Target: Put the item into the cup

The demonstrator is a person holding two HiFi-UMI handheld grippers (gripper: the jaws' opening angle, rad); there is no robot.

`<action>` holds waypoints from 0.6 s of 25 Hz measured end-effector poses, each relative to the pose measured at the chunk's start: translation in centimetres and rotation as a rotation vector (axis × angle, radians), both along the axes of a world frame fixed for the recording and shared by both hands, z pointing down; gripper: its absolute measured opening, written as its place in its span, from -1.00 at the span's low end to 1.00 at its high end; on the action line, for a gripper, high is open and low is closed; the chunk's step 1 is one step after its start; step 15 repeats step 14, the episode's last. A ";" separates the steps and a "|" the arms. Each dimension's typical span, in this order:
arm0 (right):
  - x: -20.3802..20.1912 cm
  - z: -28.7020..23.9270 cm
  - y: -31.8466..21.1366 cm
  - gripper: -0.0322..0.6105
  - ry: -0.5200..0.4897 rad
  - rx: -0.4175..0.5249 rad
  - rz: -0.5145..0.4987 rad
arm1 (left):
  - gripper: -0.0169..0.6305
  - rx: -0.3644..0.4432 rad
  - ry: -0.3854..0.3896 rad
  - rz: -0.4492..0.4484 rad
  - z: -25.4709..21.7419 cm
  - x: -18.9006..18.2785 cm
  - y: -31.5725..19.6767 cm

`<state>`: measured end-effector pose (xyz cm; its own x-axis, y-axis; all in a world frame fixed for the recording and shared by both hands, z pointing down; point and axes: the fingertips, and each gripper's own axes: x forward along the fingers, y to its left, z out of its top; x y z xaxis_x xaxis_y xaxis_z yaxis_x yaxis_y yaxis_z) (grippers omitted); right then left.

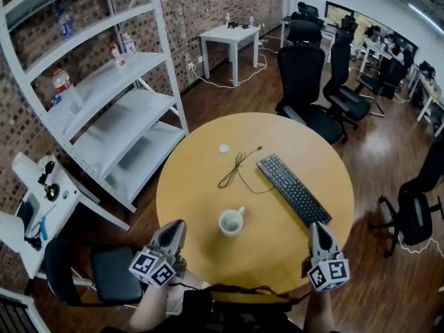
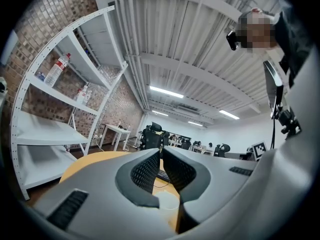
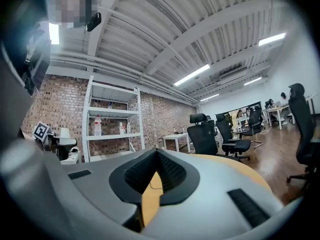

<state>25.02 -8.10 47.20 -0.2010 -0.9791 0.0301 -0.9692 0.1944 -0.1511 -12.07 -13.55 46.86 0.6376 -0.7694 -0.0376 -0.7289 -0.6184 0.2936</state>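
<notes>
The left gripper point(image 1: 175, 229) and right gripper point(image 1: 318, 231) hover at the near edge of the round table point(image 1: 187, 207), each with jaws together and empty. The small white item point(image 1: 224, 148), judged to be the task's object, lies beyond the white mug point(image 1: 231, 222), just beside a loose cable point(image 1: 239, 168). Risk: a reach over the mug may tip it, and an imprecise pinch may snag the cable.

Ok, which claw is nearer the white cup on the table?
Left. The left claw hovers close, left of the cup; the right claw is farther off to its right, by the keyboard.
</notes>
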 end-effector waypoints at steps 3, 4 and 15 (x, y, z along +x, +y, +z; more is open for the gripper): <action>-1.0 0.1 -0.4 -0.88 0.006 -0.003 -0.020 | -0.90 -0.003 0.001 -0.007 0.1 -0.3 0.2; -1.2 0.1 -0.5 -0.88 0.006 -0.003 -0.024 | -0.90 -0.002 0.001 -0.009 0.1 -0.4 0.2; -2.0 -0.1 -0.7 -0.88 0.019 -0.006 -0.039 | -0.90 -0.001 -0.003 -0.050 0.2 -2.1 0.2</action>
